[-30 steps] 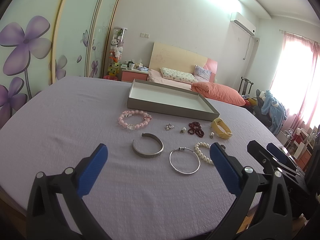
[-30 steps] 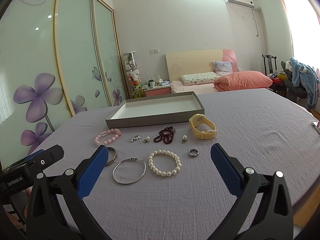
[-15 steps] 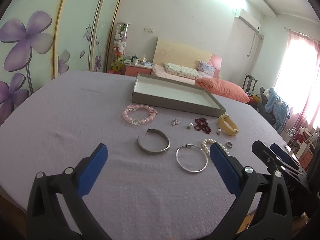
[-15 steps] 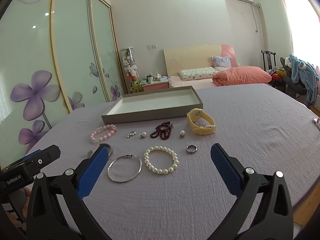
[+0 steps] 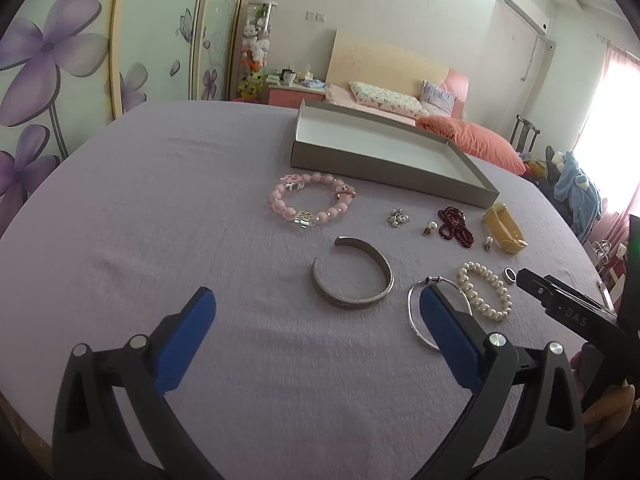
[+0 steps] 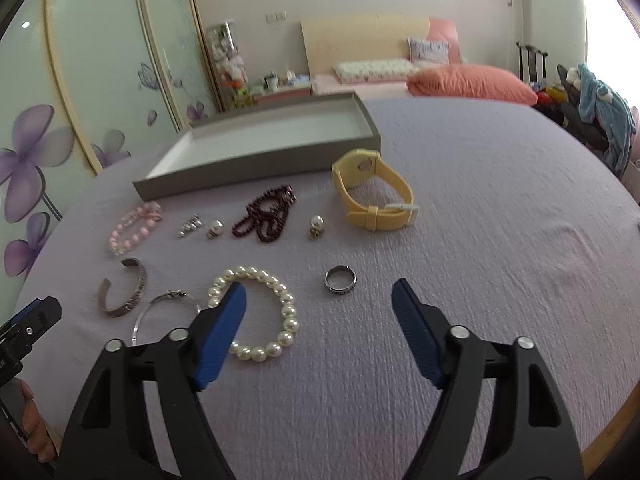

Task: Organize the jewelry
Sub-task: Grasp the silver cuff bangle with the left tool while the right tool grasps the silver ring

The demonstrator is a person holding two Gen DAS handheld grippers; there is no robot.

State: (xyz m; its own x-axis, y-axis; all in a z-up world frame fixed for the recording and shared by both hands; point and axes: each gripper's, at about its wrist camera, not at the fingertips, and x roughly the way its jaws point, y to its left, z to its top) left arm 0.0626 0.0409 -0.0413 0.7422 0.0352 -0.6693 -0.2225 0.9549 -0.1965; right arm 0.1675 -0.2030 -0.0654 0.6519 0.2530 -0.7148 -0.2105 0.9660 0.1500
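Nothing is in the gray tray (image 6: 256, 160) yet. All the jewelry lies on the near cloth. The left gripper (image 5: 316, 312) and right gripper (image 6: 318, 304) are wide open, holding nothing.

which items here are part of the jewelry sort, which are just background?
Job: tray, pink bead bracelet, silver cuff, thin bangle, pearl bracelet, ring, dark red beads, yellow watch, earrings.
Background: bed, nightstand, clothes pile.

Bedroom, floral wardrobe doors (image 5: 60, 60), bed (image 5: 400, 100), bright window (image 5: 616, 92)
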